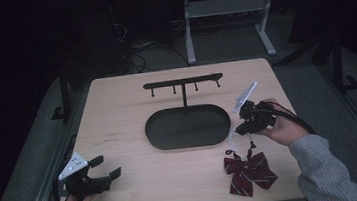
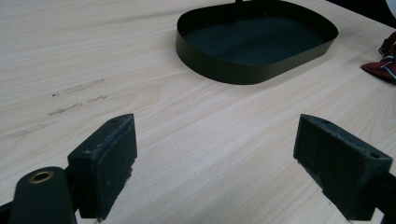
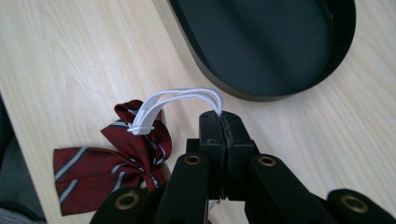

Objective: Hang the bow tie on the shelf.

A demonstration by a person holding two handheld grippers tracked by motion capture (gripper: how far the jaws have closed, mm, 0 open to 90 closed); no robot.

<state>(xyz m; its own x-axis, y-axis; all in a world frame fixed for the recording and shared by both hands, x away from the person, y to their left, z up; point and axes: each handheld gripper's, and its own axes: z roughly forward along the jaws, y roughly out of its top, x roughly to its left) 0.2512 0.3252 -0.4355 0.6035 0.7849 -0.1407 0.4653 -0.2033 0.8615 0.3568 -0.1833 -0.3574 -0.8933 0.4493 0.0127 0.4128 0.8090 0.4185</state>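
Observation:
A dark red striped bow tie [image 1: 249, 172] [image 3: 114, 158] lies on the table near the front right, with a white elastic strap [image 3: 180, 97] looping up from its knot. My right gripper [image 1: 240, 128] [image 3: 220, 117] is shut on that strap, just right of the black oval tray [image 1: 188, 126] [image 3: 266, 42]. A black hook stand [image 1: 183, 82] rises behind the tray, its hooks bare. My left gripper [image 1: 107, 167] [image 2: 217, 154] rests open at the front left of the table with nothing between its pads. In the left gripper view the bow tie [image 2: 384, 60] shows at the right edge.
The light wooden table [image 1: 117, 112] has bare room between the left gripper and the tray. A person's grey sleeve [image 1: 324, 170] comes in at the bottom right. Behind the table stand white desk legs [image 1: 188, 29] and cables on a dark floor.

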